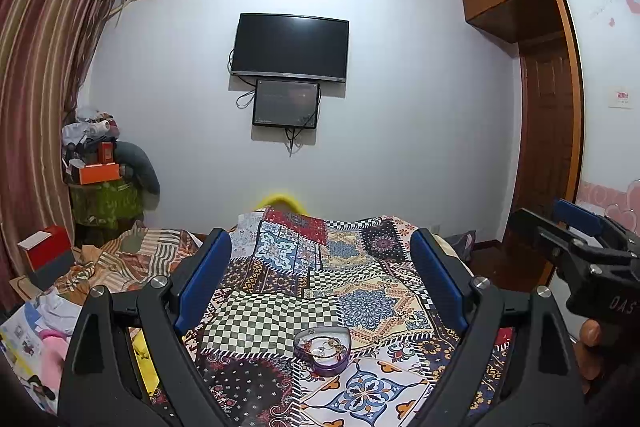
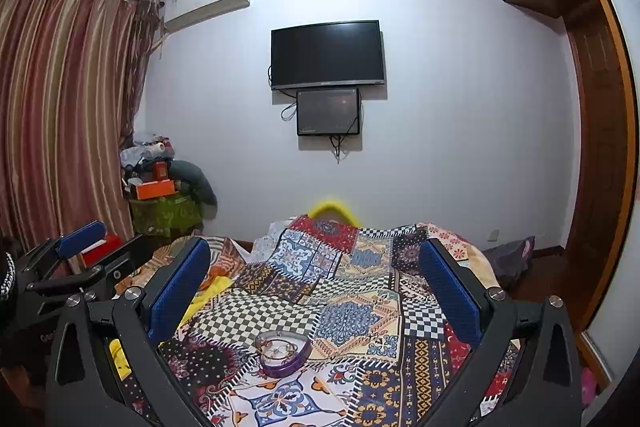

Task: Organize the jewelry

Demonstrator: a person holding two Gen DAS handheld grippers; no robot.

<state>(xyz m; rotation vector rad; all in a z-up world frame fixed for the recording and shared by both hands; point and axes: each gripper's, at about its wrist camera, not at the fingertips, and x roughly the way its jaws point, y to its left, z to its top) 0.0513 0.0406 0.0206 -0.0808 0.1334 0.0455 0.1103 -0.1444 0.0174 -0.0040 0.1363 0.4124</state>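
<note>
patchwork bedspread (image 1: 352,291) under wide-open, empty tools (image 1: 320,279)

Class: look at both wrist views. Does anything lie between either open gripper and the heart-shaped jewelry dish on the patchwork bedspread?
Nothing visible does. The heart-shaped jewelry dish sits alone on the patchwork bedspread, with only bare cloth between it and the left gripper or the right gripper.

Left gripper (image 1: 322,267) jaws wide apart above patchwork cloth (image 1: 360,291); purple heart-shaped dish (image 1: 322,350) (rings, bangle inside) lies between them, untouched.
</note>
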